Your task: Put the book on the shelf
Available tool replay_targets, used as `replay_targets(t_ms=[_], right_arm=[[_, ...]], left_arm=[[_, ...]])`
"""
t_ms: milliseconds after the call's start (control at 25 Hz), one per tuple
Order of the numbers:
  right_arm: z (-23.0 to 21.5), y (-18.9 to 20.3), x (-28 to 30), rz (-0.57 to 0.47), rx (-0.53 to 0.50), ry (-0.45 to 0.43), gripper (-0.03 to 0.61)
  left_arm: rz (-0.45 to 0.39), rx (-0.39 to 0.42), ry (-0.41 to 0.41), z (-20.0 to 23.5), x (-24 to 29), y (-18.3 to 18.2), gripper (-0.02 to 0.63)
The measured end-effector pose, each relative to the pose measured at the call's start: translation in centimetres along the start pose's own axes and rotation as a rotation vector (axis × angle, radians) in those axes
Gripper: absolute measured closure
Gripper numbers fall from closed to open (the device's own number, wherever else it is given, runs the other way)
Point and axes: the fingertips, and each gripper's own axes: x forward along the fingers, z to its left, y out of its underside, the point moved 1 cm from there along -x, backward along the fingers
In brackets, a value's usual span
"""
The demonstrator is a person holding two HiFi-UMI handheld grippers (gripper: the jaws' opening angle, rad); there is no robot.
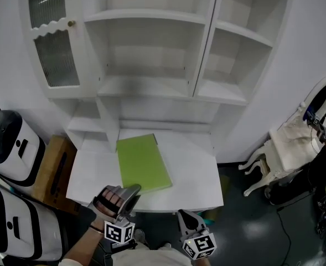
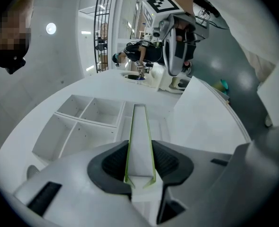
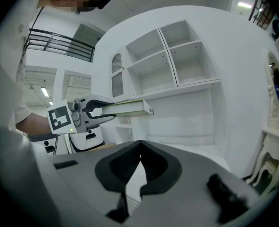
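Note:
A green-covered book (image 1: 143, 162) is held level over the white desk (image 1: 193, 168), in front of the white shelf unit (image 1: 146, 87). My left gripper (image 1: 130, 192) is shut on the book's near corner. In the left gripper view the page edge of the book (image 2: 140, 131) runs straight out between the pads of the left gripper (image 2: 140, 162). The right gripper view shows the book (image 3: 127, 108) sticking out of the left gripper (image 3: 89, 112) towards the shelves (image 3: 177, 60). My right gripper (image 1: 186, 218) hangs at the desk's near edge; the right gripper (image 3: 139, 162) is shut and holds nothing.
A cabinet door with a glass pane (image 1: 55, 32) stands open at the shelf unit's left. Two white-and-black machines (image 1: 8, 143) and a wooden box (image 1: 55, 165) are left of the desk. A white chair (image 1: 287, 148) stands to the right on the dark floor.

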Motion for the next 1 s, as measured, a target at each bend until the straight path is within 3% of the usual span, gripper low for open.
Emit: replay_targets(t_ms=[640, 1000], right_arm=[[3.2, -0.6, 5.5, 0.004, 0.036, 0.072, 0.566], [1.0, -1.8, 6.9, 0.023, 0.029, 0.074, 0.566]], left_arm=[[-0.059, 0.005, 0.043, 1.6, 1.2, 5.9, 0.466], [-0.041, -0.001, 0.053, 3.0, 2.7, 6.4, 0.466]])
